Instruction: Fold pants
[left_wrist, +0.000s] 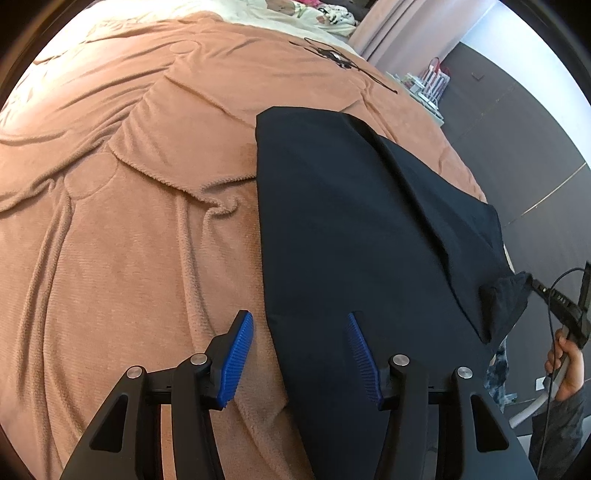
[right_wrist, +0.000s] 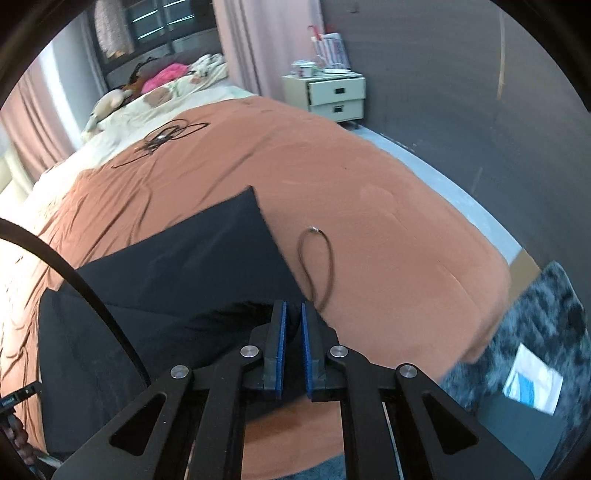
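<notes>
Dark navy pants lie flat on a tan blanket, folded lengthwise, with one end reaching toward the bed's right side. My left gripper is open over the pants' near left edge: one blue pad is above the blanket, the other above the fabric. My right gripper is shut on a bunched corner of the pants at the bed's right edge. In the right wrist view the same gripper has its pads nearly together, dark cloth pinched between them, and the pants spread out to the left.
A tangled black cable lies farther up the blanket, and a brown cord loop lies beside the pants. Pillows and soft toys fill the bed head. A cream nightstand and a grey rug are beside the bed. A hand holds the right gripper.
</notes>
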